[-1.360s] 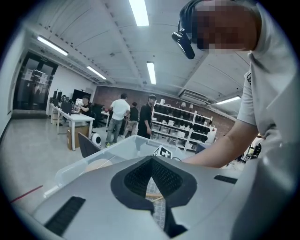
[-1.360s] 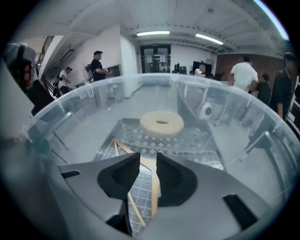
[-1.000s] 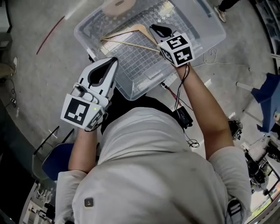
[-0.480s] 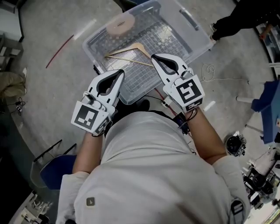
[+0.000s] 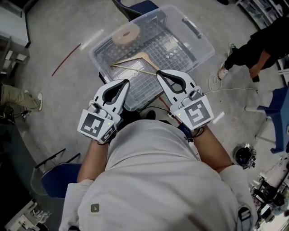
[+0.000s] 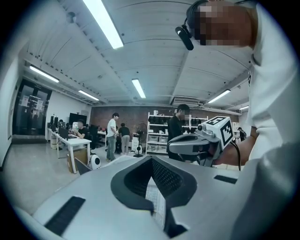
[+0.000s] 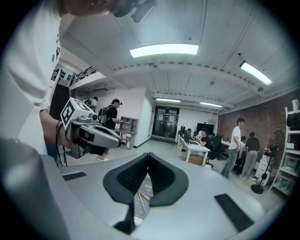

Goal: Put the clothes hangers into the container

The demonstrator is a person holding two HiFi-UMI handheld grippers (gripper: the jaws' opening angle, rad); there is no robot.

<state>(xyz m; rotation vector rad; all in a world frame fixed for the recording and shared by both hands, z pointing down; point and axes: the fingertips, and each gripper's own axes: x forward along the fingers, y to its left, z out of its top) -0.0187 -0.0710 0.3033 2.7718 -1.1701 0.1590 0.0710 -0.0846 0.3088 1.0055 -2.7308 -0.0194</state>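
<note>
A wooden clothes hanger (image 5: 135, 63) lies flat on the gridded bottom of the clear plastic container (image 5: 198, 34) on the floor. Both grippers are held level near the person's chest, above the container's near edge. The left gripper (image 5: 125, 81) is shut with nothing in it, its tips meeting (image 6: 151, 159). The right gripper (image 5: 159, 72) is also shut and empty, its pads touching (image 7: 148, 154). A sliver of the hanger (image 7: 140, 194) shows through the gap below the right jaws. Each gripper view shows the other gripper beside it.
A round wooden disc (image 5: 125, 34) sits at the container's far left corner. A blue chair (image 5: 144, 6) stands beyond the container, another (image 5: 58, 178) at lower left. A white cable (image 5: 219, 81) and a red line (image 5: 65, 59) lie on the floor. A person (image 5: 253, 45) stands at right.
The right gripper has pulled back and up from over the hanger in the container to the person's chest. The left gripper has also risen and moved in. The hanger stays in the container.
</note>
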